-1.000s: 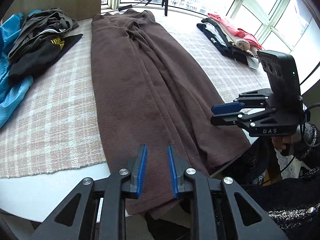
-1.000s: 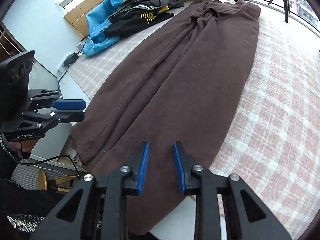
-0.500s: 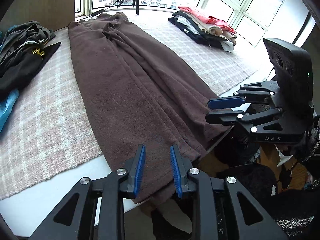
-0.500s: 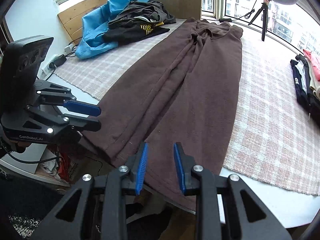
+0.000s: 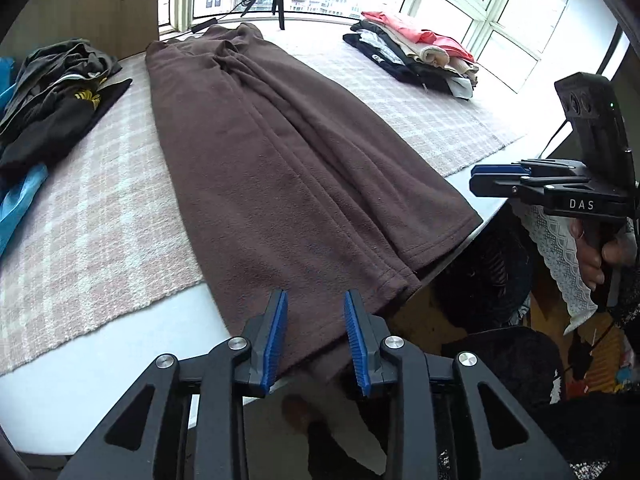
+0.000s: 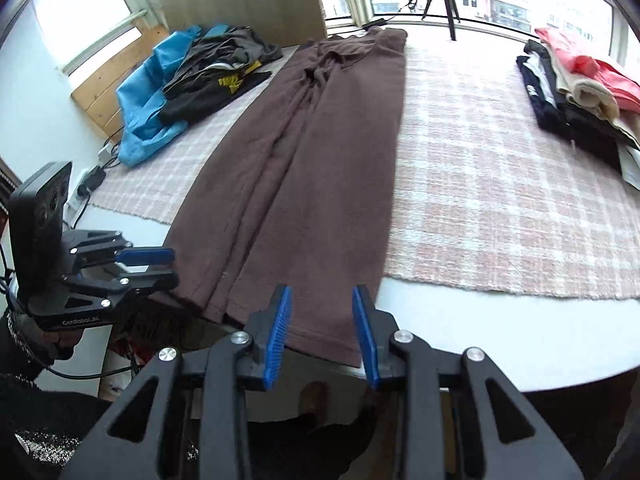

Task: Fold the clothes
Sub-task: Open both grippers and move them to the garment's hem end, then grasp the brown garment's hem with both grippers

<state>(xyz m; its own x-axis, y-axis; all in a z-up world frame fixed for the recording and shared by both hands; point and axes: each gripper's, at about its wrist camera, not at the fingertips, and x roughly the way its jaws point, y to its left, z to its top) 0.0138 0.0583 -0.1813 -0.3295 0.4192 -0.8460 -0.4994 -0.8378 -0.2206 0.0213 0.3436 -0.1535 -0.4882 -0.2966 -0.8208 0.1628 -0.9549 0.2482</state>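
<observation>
Right tongs swung rightward; folded stack now visible on checked mat.

My left gripper tilts steeply downward, blue pads apart, jaws opening, nothing pinched between them. My right gripper is pitched down likewise, jaws opening, a wider gap, also empty. In the left wrist view my right hand wraps the handle at the far right; in the right wrist view the left gripper sits low on the left.
</observation>
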